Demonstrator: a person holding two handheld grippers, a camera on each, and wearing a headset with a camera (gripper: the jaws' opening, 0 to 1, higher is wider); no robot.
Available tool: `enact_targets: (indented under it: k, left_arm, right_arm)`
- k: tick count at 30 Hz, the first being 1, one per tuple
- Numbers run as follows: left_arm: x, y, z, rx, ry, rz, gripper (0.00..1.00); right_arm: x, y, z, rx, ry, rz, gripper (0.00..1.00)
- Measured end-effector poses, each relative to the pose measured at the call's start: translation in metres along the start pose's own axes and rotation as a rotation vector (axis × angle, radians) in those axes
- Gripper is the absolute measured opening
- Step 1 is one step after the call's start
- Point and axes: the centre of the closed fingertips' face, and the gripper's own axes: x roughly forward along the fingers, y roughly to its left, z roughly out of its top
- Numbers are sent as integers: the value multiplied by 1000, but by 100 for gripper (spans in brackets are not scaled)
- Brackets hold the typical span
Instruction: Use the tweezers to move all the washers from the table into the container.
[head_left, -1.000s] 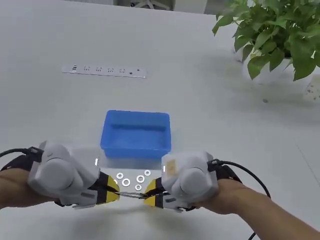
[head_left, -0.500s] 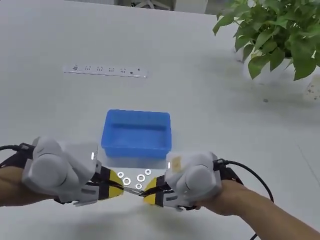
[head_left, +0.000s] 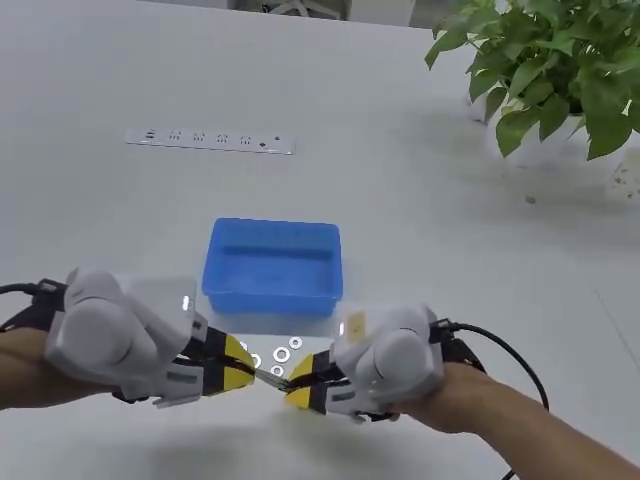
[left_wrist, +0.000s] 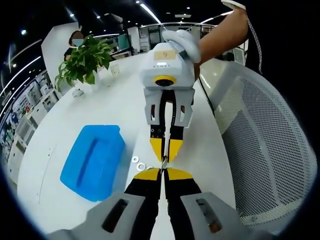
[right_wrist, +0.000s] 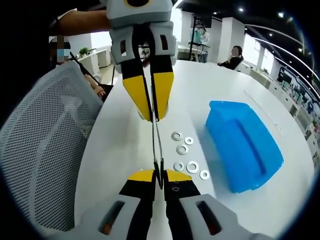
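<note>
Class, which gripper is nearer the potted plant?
Right. The right gripper is on the side of the potted plant; the left gripper faces it from farther off, both gripping the tweezers.

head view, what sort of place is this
Probably an open-plan office: a large white table with a power strip and a potted plant, plus a mesh office chair beside it.

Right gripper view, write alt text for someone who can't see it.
Two yellow-tipped grippers face each other, both shut on thin tweezers: the right gripper at the bottom, the left gripper at the top. Loose washers lie on the white table beside the tweezers, with a blue container beyond them.
</note>
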Motion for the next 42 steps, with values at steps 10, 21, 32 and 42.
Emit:
enact_targets:
  k: [10, 21, 32, 42]
  left_arm:
    - [1, 0, 7, -23, -34, -10, 7]
    - [4, -4, 15, -30, -59, -35, 6]
    - [4, -7, 23, -4, -67, -62, 6]
    - [1, -7, 29, 13, -67, -68, 6]
  right_arm:
    - [2, 2, -1, 19, -13, -1, 8]
    - [0, 3, -1, 20, -17, 0, 8]
    - [1, 5, 2, -13, -7, 12, 10]
    - [3, 4, 8, -22, -16, 8, 11]
